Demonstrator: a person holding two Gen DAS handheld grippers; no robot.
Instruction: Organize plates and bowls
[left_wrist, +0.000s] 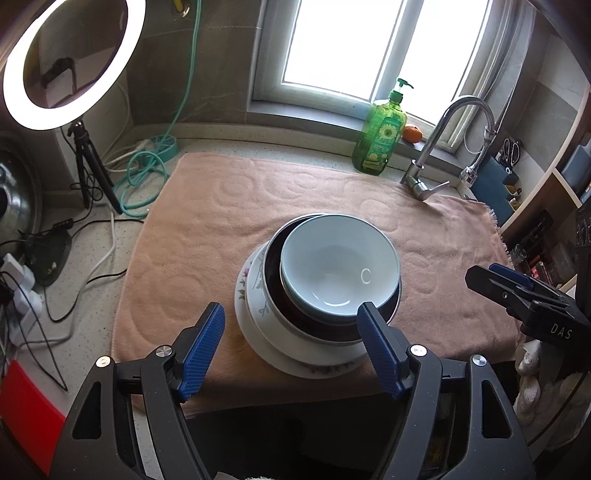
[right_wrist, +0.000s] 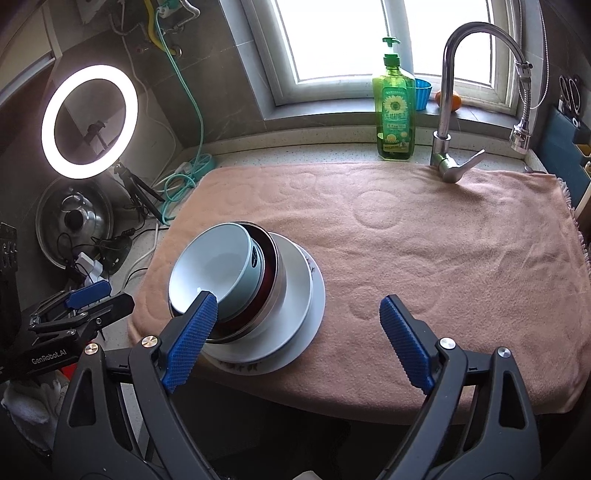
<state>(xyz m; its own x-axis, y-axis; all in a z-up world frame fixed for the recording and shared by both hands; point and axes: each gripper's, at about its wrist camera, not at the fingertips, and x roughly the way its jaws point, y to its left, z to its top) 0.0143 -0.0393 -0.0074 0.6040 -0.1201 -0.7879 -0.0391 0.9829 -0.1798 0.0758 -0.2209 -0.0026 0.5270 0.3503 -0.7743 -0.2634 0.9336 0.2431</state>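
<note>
A stack of dishes stands on the pink towel near its front edge. A pale blue bowl sits on top, inside a dark steel-rimmed bowl, on a floral plate and a wider white plate. The stack also shows in the right wrist view, with the blue bowl tilted leftward. My left gripper is open and empty, just in front of the stack. My right gripper is open and empty, to the right of the stack, its left finger overlapping the bowl's rim in view.
A green soap bottle, a faucet and an orange stand at the back by the window. A ring light on a tripod, cables, a teal hose and a pot lid crowd the counter's left. Shelves stand at right.
</note>
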